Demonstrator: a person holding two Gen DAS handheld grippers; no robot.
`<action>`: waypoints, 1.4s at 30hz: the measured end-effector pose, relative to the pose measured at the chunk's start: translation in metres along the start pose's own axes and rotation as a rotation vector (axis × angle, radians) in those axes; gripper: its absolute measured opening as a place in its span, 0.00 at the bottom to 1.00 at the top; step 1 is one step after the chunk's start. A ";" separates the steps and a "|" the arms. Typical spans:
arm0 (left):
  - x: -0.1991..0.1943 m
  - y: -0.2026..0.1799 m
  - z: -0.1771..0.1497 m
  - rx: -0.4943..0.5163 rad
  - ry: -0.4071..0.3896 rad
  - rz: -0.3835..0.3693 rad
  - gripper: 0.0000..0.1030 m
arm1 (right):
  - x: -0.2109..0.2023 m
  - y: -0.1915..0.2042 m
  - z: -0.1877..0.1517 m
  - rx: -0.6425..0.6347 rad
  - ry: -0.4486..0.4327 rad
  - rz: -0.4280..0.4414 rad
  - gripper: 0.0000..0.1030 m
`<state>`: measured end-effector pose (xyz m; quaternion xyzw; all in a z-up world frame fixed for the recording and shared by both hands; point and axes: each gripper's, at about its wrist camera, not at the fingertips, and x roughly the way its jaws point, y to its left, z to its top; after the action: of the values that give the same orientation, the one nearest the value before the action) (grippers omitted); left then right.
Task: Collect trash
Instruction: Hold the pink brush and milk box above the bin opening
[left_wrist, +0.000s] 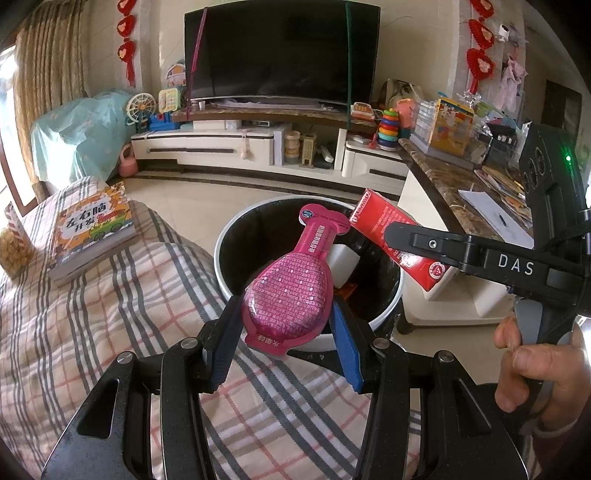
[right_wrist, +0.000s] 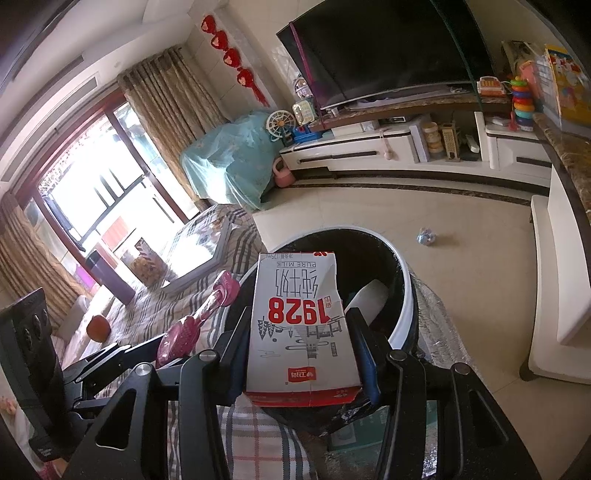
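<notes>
My left gripper (left_wrist: 284, 325) is shut on a pink glittery blister package (left_wrist: 290, 291) and holds it over the near rim of a round white trash bin (left_wrist: 236, 295) with a black liner. My right gripper (right_wrist: 301, 354) is shut on a red and white milk carton (right_wrist: 299, 325) and holds it above the same bin (right_wrist: 404, 306). The carton also shows in the left wrist view (left_wrist: 391, 236) over the bin's right side. White trash (left_wrist: 343, 262) lies inside the bin.
A plaid blanket (left_wrist: 92, 332) covers the surface left of the bin, with a children's book (left_wrist: 92, 229) on it. A marble-topped table (left_wrist: 454, 188) stands to the right. A small crumpled wrapper (right_wrist: 426, 236) lies on the tile floor. A TV stand (left_wrist: 258, 144) lines the far wall.
</notes>
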<state>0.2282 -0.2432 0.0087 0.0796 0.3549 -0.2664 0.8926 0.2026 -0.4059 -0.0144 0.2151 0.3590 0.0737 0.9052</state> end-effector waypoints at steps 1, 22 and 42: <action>0.000 -0.001 0.001 0.000 -0.001 0.000 0.46 | 0.000 -0.001 0.001 0.001 -0.001 0.000 0.48; 0.000 -0.003 0.002 0.002 -0.002 0.000 0.46 | -0.001 -0.004 0.004 0.014 -0.002 0.001 0.48; 0.012 0.000 0.010 0.002 0.006 0.007 0.46 | 0.010 -0.004 0.005 0.018 0.008 -0.018 0.48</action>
<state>0.2414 -0.2514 0.0084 0.0827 0.3570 -0.2632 0.8924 0.2134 -0.4089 -0.0189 0.2199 0.3653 0.0630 0.9024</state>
